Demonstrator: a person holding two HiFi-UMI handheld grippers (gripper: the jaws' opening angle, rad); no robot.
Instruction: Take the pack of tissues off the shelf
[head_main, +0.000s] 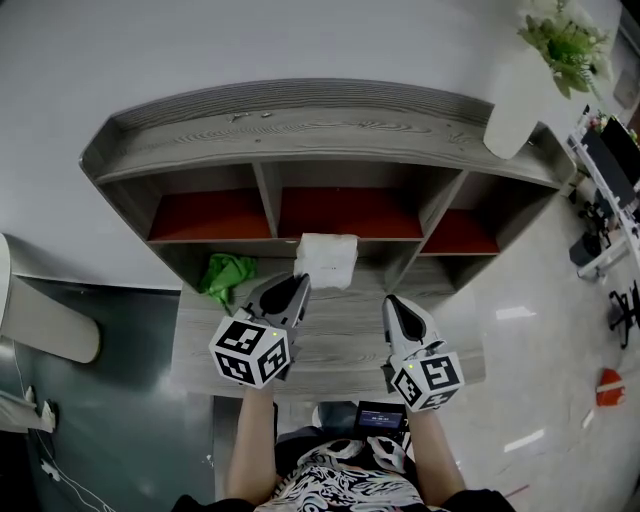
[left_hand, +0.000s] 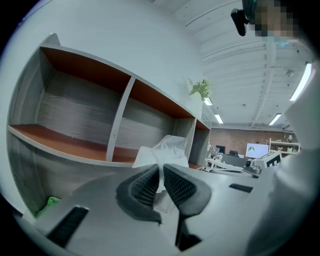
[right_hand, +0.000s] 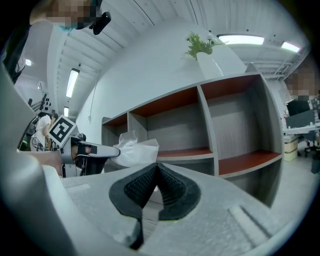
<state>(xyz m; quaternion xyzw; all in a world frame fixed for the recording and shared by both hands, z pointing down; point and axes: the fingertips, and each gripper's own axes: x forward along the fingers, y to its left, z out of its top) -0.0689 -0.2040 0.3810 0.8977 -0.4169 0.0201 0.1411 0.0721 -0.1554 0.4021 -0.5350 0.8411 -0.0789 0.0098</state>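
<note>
The pack of tissues (head_main: 327, 260), white and crinkled, hangs in front of the shelf's (head_main: 330, 130) middle compartment, above the lower wooden ledge (head_main: 340, 345). My left gripper (head_main: 299, 284) is shut on its near edge. In the left gripper view the pads (left_hand: 145, 186) pinch the pack's (left_hand: 169, 151) white wrapper. My right gripper (head_main: 392, 303) hovers over the ledge to the right of the pack, shut with nothing between its jaws (right_hand: 156, 168). The right gripper view shows the left gripper (right_hand: 95, 150) holding the pack (right_hand: 137, 151) at the left.
The shelf has three open compartments with red floors (head_main: 350, 212). A green cloth (head_main: 228, 272) lies on the lower level at the left. A white vase with a plant (head_main: 522, 95) stands on the shelf top at the right. Desks and office gear fill the far right.
</note>
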